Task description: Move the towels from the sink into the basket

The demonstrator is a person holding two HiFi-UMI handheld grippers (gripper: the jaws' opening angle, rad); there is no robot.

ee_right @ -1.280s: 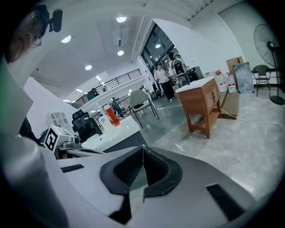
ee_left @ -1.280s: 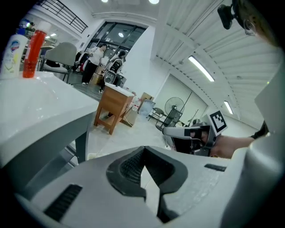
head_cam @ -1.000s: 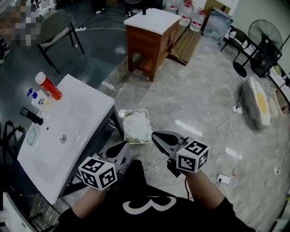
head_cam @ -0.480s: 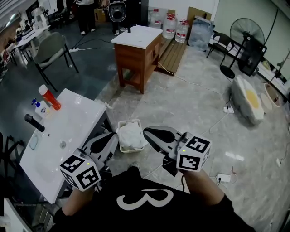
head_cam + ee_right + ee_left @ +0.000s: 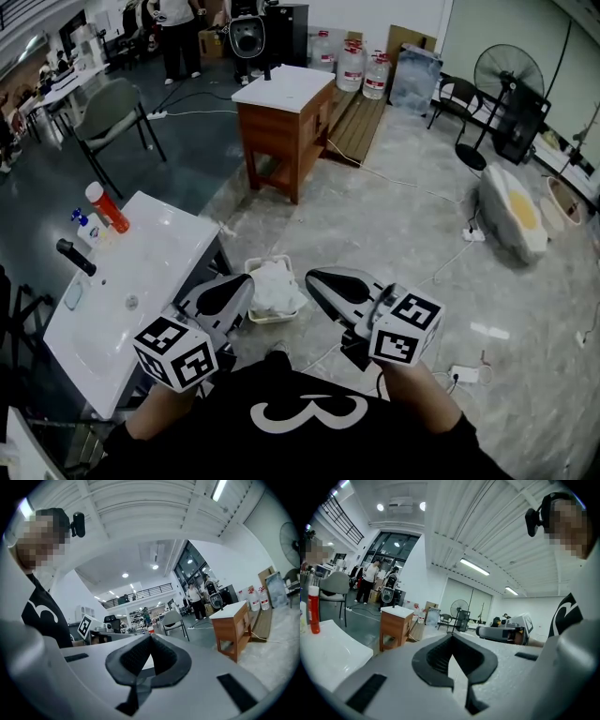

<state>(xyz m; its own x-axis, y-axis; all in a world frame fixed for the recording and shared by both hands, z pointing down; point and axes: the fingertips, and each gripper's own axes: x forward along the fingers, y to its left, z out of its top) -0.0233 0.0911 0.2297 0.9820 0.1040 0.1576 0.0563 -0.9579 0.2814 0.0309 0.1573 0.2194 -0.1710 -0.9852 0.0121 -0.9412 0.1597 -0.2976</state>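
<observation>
Left gripper (image 5: 246,281): jaws shut tip to tip, nothing between them. Right gripper (image 5: 314,278): the same, closed and empty. Both are held about level, one to each side of the basket (image 5: 251,269) and above it. Towels (image 5: 277,286): a white heap inside the basket. Sink (image 5: 159,253), just left of the basket: basin shows bare. Judgement: the transfer looks complete, with nothing left to fetch.

Pale marbled tile floor (image 5: 422,225), darker grey floor (image 5: 187,150) to the left. Wooden cabinet (image 5: 281,131) with white top mid-room, grey chair (image 5: 108,108) far left, water jugs (image 5: 361,67) near back wall, black standing fan (image 5: 508,77) at right. Cables (image 5: 441,265) and power strip (image 5: 464,374) on the tiles. White ribbed ceiling (image 5: 454,522), strip lights (image 5: 474,566), tall windows (image 5: 393,545), upper-level railing (image 5: 136,594).
</observation>
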